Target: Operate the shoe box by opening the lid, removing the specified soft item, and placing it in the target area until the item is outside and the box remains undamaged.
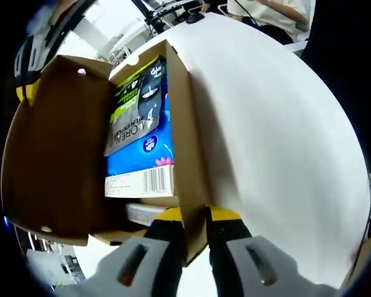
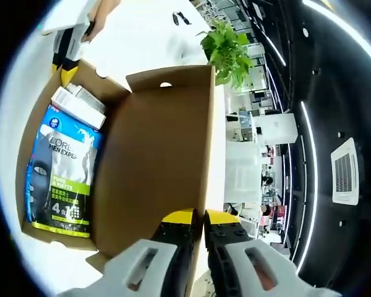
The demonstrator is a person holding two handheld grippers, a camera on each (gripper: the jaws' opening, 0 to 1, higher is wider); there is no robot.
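Note:
A brown cardboard shoe box [image 1: 188,124] lies on a white table [image 1: 278,124] with its lid [image 1: 55,154] swung open to the left. Inside lies a grey, green and black L'Oreal Men Expert pouch [image 1: 136,108] on top of a blue pack [image 1: 151,154]. My left gripper [image 1: 195,216] is shut on the box's side wall at its near corner. My right gripper [image 2: 199,218] is shut on the free edge of the open lid [image 2: 154,154]. The pouch [image 2: 62,179] and a small white box [image 2: 77,105] sit in the box beyond. The left gripper [image 2: 65,62] shows at the far wall.
A green potted plant [image 2: 226,49] stands past the table's far edge. A person [image 1: 278,12] sits at the far side of the table. White tabletop [image 2: 142,37] stretches beyond the box, with a small dark object [image 2: 180,18] on it.

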